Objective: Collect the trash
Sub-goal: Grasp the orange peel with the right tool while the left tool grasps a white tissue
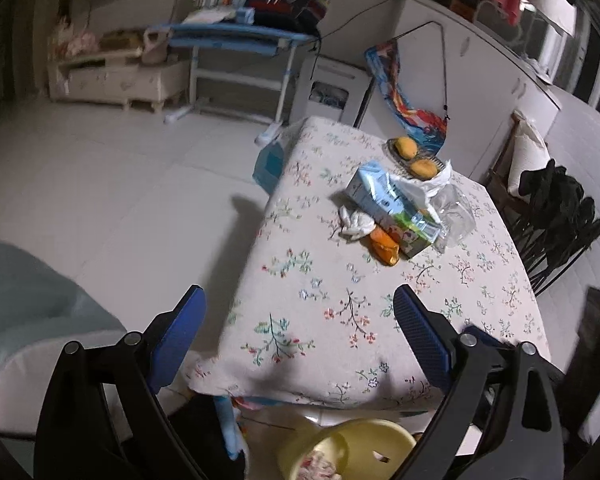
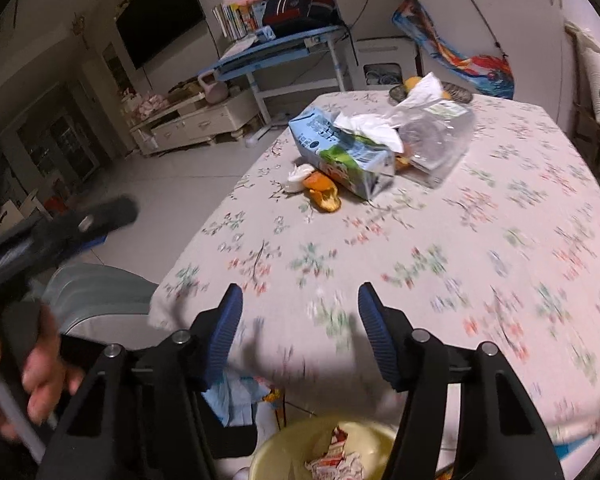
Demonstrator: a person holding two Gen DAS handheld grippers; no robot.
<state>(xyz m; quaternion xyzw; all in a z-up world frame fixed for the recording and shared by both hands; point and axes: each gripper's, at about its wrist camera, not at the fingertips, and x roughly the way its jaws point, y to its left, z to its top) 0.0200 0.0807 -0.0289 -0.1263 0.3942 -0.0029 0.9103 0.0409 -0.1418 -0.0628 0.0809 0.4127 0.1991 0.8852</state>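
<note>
Hovering over the near table [image 2: 480, 248] edge: left gripper [image 1: 300, 312] spread wide, right gripper [image 2: 300, 312] half-spread, both empty. Trash pile, carton [image 2: 340, 148] and peel [image 2: 324, 196], sits at 12 o'clock; bin [image 2: 324, 452] at 6, likely for short drops.

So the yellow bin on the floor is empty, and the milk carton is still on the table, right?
Not quite. The yellow bin isn't empty: the right wrist view shows crumpled red-and-white wrappers inside. The milk carton is on the table.
</note>
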